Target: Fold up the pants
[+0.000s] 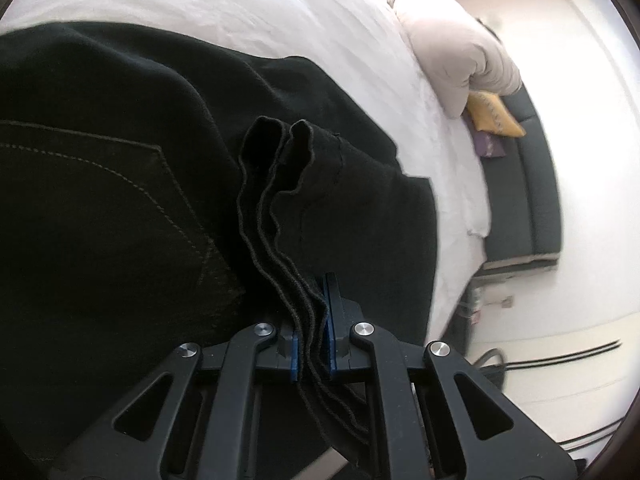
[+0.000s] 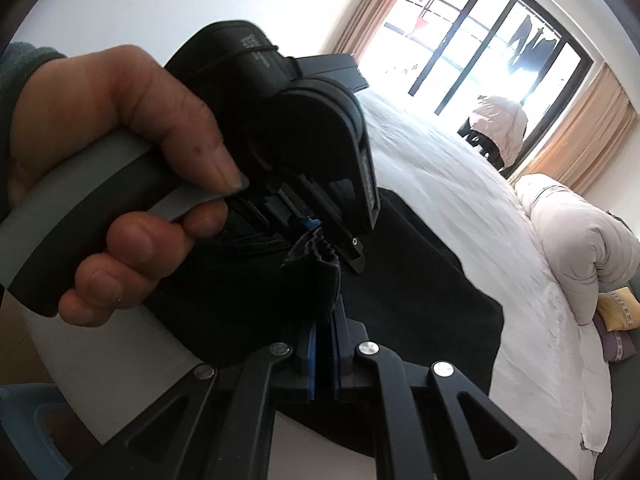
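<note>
While the black pants (image 1: 140,184) lie spread on the white bed (image 1: 240,4), their bunched hem edges are pinched in both tools. Left gripper (image 1: 314,320) jaws are closed on the layered hems; right gripper (image 2: 324,344) jaws are likewise closed on dark cloth, with the left hand (image 2: 112,184) at ten o'clock. Judged step: both ends are gathered for a fold. Next calls for carrying them toward the waist at nine o'clock, keeping the layers aligned.
</note>
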{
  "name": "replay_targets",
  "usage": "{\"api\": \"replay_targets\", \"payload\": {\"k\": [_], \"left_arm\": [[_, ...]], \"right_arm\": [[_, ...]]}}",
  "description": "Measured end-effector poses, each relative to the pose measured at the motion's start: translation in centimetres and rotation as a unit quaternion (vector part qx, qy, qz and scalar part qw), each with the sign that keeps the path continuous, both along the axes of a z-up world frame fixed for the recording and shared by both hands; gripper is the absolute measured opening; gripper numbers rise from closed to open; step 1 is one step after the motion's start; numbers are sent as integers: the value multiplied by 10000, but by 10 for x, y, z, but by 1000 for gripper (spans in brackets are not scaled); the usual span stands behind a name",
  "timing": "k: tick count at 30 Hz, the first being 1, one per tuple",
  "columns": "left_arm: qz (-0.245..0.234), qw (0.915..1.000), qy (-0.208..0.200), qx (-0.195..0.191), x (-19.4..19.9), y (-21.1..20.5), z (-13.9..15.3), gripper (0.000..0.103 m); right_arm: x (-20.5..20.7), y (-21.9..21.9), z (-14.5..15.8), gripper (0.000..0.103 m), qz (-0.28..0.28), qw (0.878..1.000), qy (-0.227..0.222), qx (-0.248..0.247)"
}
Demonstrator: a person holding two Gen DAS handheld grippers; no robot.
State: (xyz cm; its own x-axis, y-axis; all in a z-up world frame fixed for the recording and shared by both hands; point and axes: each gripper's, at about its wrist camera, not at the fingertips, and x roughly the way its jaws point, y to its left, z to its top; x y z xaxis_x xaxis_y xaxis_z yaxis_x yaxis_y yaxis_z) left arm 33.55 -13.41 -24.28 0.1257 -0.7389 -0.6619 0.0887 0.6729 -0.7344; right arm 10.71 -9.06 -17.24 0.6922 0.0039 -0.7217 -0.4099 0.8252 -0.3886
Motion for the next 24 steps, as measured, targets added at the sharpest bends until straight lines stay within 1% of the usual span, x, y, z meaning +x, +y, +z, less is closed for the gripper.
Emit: {"api": "replay_targets", "payload": {"k": [1,3,5,6,7,8,10,12,13,14,15,17,18,19,20,21,22,24], "left_arm": [[-30,10000,6,77,0,3,-3,8],[-11,10000,62,41,1,4,-9,8],[13,10000,81,-37,2,2,-11,8],[20,9999,97,-74,1,7,-12,8],[6,9999,110,-124,-3,16,-15,8],[5,9998,114,-139,0,17,-13,8],[-19,9999,95,-89,-2,20,-12,9],[-23,10000,30,82,-4,23,-5,9],[-14,9998,-45,214,-4,24,1,9],[-3,9988,-201,457,-8,27,10,12],[8,9977,-317,607,-9,26,17,12],[62,9926,-702,993,-16,29,37,12],[164,9876,-932,1250,-19,28,47,12],[244,9831,-1125,1421,-22,28,56,12],[287,9802,-1323,1443,-27,26,65,12],[297,9792,-1452,1383,-30,22,71,12],[272,9785,-1568,1315,-35,19,74,12],[21,9761,-1844,1146,-45,0,76,12]], "right_arm": [[2,-1,-4,7,7,10000,88,25],[4,-3,-13,8,0,9995,288,126],[4,-5,-17,16,-39,9987,402,322],[4,-8,-19,17,-84,9978,471,469],[4,-11,-20,24,-120,9967,552,582],[5,-13,-21,35,-106,9951,680,705],[1,-20,-15,37,-50,9917,805,1002],[-1,-39,2,37,-76,9812,950,1677],[-1,-53,13,37,-148,9745,951,2028],[1,-70,24,39,-254,9660,920,2404],[6,-92,35,40,-464,9573,855,2722],[22,-133,49,42,-891,9433,699,3120],[34,-158,54,42,-1092,9336,625,3356],[46,-177,55,42,-1254,9239,591,3566],[59,-197,53,44,-1382,9116,622,3820],[79,-221,43,46,-1536,8914,788,4191],[91,-235,33,48,-1640,8799,912,4366],[127,-264,4,48,-2048,8552,1181,4613]]}}
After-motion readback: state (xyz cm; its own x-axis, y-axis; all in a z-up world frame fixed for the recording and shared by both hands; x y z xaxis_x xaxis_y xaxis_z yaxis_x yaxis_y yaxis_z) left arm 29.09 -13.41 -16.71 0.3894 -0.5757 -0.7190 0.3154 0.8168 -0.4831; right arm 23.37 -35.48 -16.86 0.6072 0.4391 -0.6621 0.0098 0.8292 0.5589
